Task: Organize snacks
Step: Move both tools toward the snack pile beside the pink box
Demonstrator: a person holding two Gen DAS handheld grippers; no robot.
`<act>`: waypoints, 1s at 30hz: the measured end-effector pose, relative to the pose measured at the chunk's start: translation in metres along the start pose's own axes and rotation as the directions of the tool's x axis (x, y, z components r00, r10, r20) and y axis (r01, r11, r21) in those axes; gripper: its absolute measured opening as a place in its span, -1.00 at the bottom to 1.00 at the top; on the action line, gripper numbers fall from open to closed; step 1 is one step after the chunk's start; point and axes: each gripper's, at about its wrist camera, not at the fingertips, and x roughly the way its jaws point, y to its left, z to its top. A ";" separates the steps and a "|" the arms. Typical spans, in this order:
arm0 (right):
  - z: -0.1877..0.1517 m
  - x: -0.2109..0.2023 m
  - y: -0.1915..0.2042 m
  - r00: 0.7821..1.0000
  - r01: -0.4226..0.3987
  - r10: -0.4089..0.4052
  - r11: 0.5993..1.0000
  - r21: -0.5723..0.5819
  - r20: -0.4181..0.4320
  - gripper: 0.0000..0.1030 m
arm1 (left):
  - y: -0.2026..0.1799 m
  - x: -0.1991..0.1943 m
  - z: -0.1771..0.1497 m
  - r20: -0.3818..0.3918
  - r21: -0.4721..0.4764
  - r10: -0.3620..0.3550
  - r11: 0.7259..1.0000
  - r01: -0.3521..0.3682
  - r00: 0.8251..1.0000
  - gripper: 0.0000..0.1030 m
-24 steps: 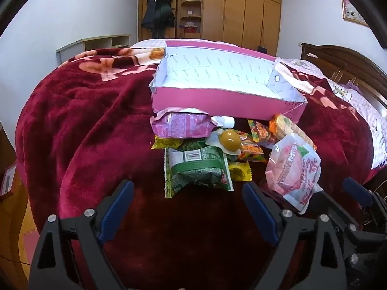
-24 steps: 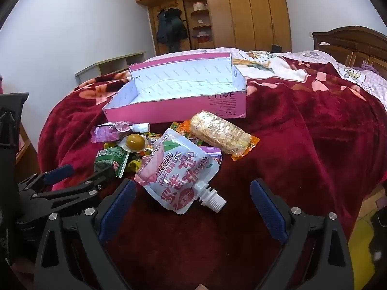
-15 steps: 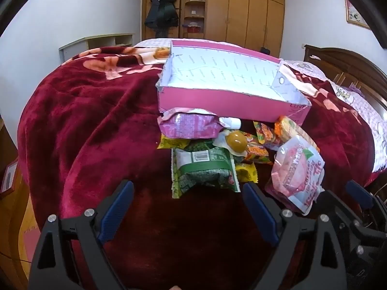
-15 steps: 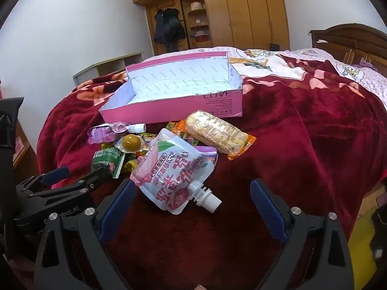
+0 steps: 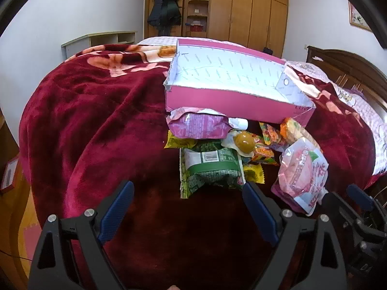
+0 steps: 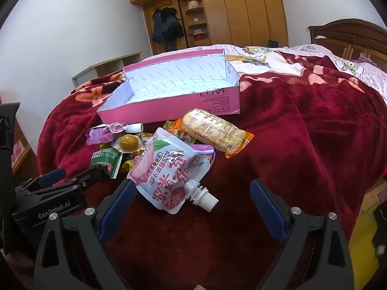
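Snacks lie in a loose heap on the dark red plush blanket (image 6: 302, 145), just in front of the empty pink cardboard box (image 6: 169, 111). Both grippers, left (image 5: 188, 207) & right (image 6: 191, 205), hover wide open, holding nothing. White-pink spouted drink pouch (image 6: 169, 171) is nearest to the right one: soft, prob. slippery; take it by the stiff neck under the cap.
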 end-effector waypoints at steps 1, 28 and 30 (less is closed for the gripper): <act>0.000 0.000 0.000 1.000 0.001 -0.001 1.000 0.000 0.000 0.89 | 0.001 0.000 0.000 0.001 -0.007 -0.005 1.000 0.005 1.000 0.83; -0.002 -0.003 0.000 1.000 0.005 -0.005 1.000 0.002 0.004 0.89 | 0.001 0.003 -0.002 -0.024 0.002 -0.016 1.000 0.016 1.000 0.83; -0.002 -0.003 -0.001 1.000 0.004 -0.004 1.000 0.003 0.002 0.89 | 0.001 0.002 -0.001 -0.021 0.001 -0.022 1.000 0.022 1.000 0.83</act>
